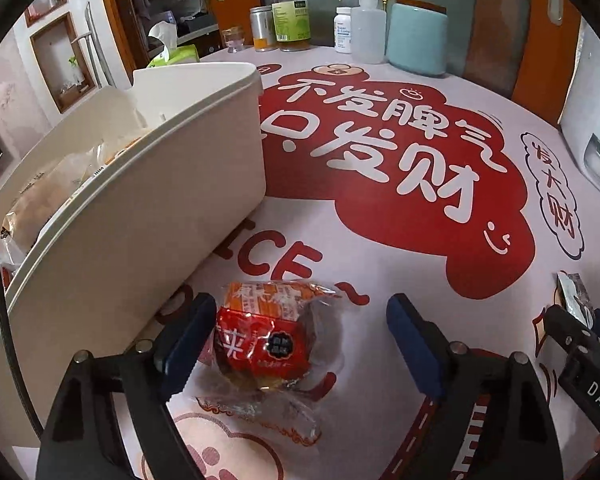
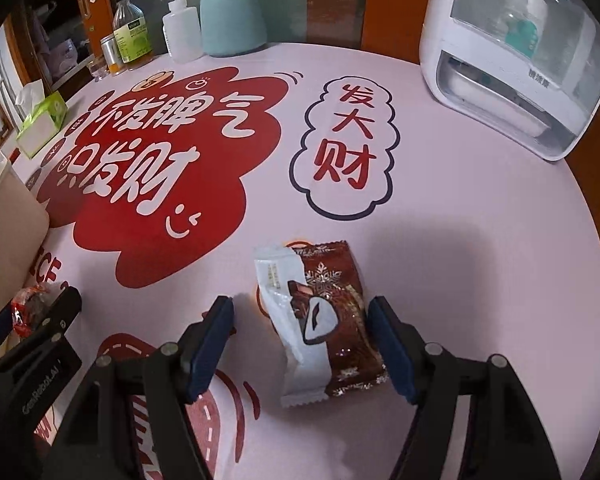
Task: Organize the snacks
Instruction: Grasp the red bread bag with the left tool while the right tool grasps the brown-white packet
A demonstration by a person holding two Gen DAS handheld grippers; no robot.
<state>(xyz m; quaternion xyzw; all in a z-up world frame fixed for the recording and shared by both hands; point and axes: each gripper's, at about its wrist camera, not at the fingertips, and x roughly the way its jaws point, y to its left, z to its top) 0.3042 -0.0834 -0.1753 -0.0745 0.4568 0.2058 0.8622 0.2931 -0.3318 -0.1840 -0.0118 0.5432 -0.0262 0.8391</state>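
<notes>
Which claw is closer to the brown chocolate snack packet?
The right one. The right gripper has its open fingers on either side of the brown chocolate packet. The left gripper is off to the side, around the red snack packet.

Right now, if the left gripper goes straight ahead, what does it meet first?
The red snack packet lying on the table between the open jaws of the left gripper. Beyond it only printed tablecloth shows; depth is uncertain.

Snack packet (image 1: 266, 340) lies on the bench (image 1: 400, 264) between the open left tongs (image 1: 300, 344), just right of the storage bin (image 1: 148, 184) holding wrapped snacks (image 1: 48, 192). Chocolate-bar packet (image 2: 320, 320) lies between the open right tongs (image 2: 300, 348). Bottles (image 1: 290, 12) and canister (image 1: 418, 38) stand along the far edge.
</notes>
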